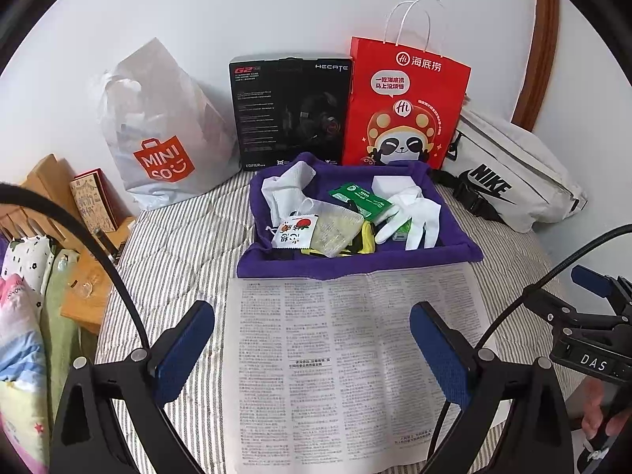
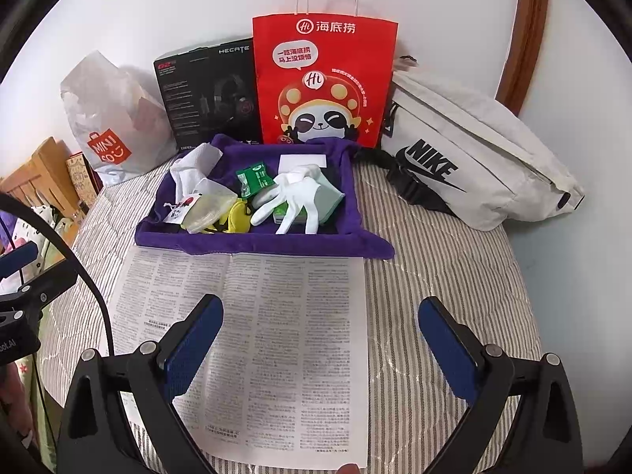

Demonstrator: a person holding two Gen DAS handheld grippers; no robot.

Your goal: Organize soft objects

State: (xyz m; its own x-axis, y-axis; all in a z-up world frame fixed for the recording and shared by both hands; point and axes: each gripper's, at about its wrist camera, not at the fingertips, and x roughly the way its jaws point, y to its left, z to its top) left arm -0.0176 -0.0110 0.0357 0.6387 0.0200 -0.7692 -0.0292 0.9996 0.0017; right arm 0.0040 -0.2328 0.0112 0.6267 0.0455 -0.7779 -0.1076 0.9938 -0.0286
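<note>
A purple cloth tray [image 1: 355, 266] [image 2: 252, 243] sits on the striped bed. It holds white gloves [image 1: 414, 217] [image 2: 294, 197], a white cloth [image 1: 288, 187] [image 2: 193, 168], a green packet [image 1: 357, 195] [image 2: 252, 179], a strawberry-print pouch [image 1: 294, 231] [image 2: 181, 207], a pale mesh pouch [image 1: 335, 231] and a yellow item [image 2: 239, 217]. A printed paper sheet [image 1: 347, 355] [image 2: 256, 335] lies in front of the tray. My left gripper [image 1: 312, 351] is open and empty above the sheet. My right gripper [image 2: 320, 345] is open and empty above the sheet too; its body shows in the left wrist view [image 1: 592, 316].
Against the wall stand a Miniso plastic bag [image 1: 158, 130] [image 2: 110, 122], a black headset box [image 1: 290, 110] [image 2: 205, 94], a red paper bag [image 1: 403, 106] [image 2: 324, 79] and a white Nike bag [image 1: 513, 181] [image 2: 474, 158]. A wooden headboard [image 1: 51, 197] and bedding [image 1: 23, 316] lie left.
</note>
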